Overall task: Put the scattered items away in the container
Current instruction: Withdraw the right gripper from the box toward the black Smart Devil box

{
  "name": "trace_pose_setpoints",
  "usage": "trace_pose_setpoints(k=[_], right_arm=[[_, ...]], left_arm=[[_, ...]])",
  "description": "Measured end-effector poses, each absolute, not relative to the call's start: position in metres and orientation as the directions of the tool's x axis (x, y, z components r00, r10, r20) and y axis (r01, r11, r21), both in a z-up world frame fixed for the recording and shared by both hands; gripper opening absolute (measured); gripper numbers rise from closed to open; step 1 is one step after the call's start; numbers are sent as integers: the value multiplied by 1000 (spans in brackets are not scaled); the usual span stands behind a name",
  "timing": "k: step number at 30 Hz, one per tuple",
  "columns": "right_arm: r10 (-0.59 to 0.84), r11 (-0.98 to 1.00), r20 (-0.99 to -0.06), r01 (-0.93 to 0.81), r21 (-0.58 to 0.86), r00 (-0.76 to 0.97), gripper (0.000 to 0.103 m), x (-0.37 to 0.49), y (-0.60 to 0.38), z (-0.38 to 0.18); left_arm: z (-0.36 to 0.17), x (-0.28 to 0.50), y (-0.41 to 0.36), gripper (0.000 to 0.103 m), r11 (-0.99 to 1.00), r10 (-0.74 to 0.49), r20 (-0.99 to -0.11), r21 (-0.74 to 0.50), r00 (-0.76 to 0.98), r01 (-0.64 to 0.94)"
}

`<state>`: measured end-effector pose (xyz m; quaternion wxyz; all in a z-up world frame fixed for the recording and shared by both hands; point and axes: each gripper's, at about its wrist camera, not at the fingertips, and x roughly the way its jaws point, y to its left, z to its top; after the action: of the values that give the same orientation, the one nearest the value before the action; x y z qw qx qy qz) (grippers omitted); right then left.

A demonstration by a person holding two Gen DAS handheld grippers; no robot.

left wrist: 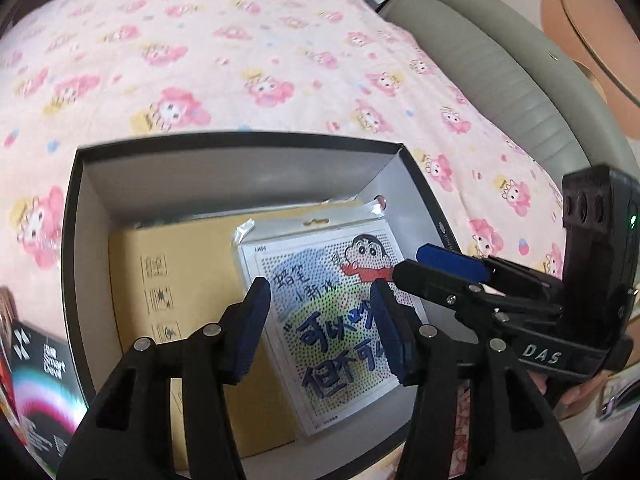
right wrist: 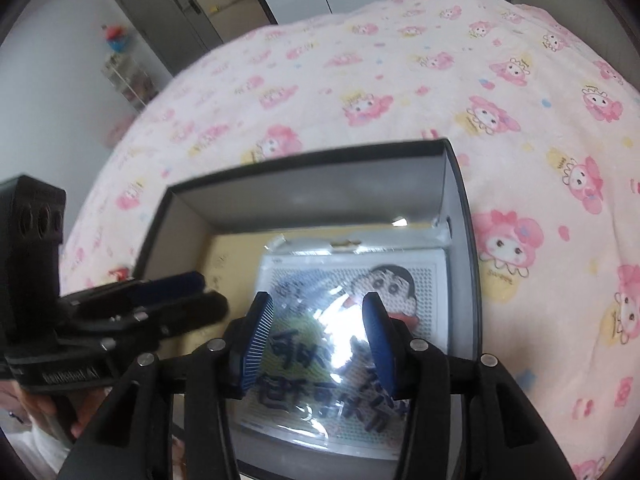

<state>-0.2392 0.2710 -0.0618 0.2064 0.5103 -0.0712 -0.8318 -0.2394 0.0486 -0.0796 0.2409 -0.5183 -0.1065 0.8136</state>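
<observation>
The cartoon packet (left wrist: 332, 320) lies flat inside the black box (left wrist: 76, 216) on a yellow envelope (left wrist: 180, 280). Left tool (left wrist: 320, 328) and right tool (right wrist: 316, 344) hover above it, jaws apart, empty. The box sits on the pink bedspread (left wrist: 240, 60); a printed carton (left wrist: 44, 380) stands just beside it.

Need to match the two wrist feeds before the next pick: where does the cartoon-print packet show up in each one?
Left wrist: cartoon-print packet lies lower centre, inside the box on the yellow envelope, seen between the open fingers.
Right wrist: packet lies lower centre, under glare, behind the open fingers.
Shared landmark: the dark box rim on the pink blanket.
</observation>
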Motion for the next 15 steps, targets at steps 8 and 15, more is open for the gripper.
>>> trace_pose_setpoints(k=[8, 15], right_arm=[[-415, -904, -785, 306, 298, -460, 43, -234, 262, -43], [-408, -913, -705, 263, 312, -580, 43, -194, 266, -8]], left_arm=[[-56, -232, 72, 52, -852, 515, -759, -400, -398, -339], [-16, -192, 68, 51, -852, 515, -731, -377, -447, -364]])
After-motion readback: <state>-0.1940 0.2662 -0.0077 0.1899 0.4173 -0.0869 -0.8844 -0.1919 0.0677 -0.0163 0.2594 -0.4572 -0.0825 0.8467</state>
